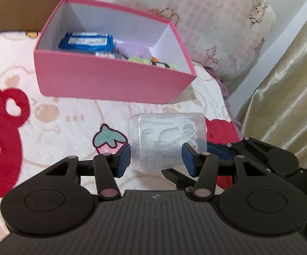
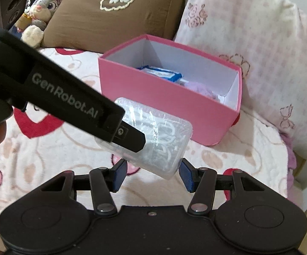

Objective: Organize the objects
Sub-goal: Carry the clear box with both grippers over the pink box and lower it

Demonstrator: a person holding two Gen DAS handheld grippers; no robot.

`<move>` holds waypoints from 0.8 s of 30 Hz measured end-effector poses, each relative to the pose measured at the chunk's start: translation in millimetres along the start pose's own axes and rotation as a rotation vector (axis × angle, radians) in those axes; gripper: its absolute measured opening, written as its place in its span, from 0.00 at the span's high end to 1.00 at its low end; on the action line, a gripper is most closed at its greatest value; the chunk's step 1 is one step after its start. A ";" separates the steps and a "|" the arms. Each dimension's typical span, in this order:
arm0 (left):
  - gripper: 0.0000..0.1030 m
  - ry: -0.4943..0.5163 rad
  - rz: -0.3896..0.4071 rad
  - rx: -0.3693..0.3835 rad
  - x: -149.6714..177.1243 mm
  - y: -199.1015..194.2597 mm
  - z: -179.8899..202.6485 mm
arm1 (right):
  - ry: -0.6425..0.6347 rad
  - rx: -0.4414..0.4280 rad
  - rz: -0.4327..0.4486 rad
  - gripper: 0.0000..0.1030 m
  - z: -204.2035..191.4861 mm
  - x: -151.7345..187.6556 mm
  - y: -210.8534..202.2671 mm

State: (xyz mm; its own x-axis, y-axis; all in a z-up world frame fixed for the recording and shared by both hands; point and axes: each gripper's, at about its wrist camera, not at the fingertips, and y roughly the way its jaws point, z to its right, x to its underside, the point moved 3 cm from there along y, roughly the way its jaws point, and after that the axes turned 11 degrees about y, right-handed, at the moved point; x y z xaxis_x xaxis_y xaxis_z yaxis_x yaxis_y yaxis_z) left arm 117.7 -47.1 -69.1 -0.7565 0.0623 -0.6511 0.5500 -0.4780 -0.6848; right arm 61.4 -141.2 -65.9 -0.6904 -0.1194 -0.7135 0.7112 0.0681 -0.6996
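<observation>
Clear case (image 1: 167, 141) between left gripper (image 1: 156, 159) pads, near pink box (image 1: 111, 80).

The box (image 1: 102, 80) is showing pink outside and white inside, with a blue packet (image 1: 86, 42) and purple cloth (image 1: 132, 50) in it. The clear case (image 1: 166, 136) is holding white cord. The blanket (image 1: 57, 114) is carrying red, tan and strawberry prints on cream. Blue pads are lining both black grippers.
</observation>
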 end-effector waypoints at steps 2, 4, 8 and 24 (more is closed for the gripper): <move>0.50 0.017 -0.003 -0.003 -5.0 -11.0 3.1 | 0.003 0.001 0.001 0.43 -4.4 -6.0 -10.3; 0.50 0.035 -0.007 -0.004 -11.8 -22.8 6.8 | 0.003 -0.001 0.011 0.43 -6.6 -11.0 -19.0; 0.50 0.084 0.009 -0.019 -28.2 -44.3 15.0 | 0.001 -0.004 0.035 0.43 -8.6 -28.5 -36.2; 0.49 0.085 0.031 -0.064 -118.0 -75.8 -7.0 | -0.034 -0.040 0.121 0.43 -11.6 -119.8 -44.5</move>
State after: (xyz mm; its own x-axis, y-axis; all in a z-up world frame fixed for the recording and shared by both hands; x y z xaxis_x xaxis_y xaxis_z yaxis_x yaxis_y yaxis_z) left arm 167.7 -12.1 57.3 -0.7078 0.1239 -0.6955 0.5958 -0.4242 -0.6819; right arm 110.9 -118.5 50.2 -0.5949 -0.1413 -0.7913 0.7825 0.1235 -0.6103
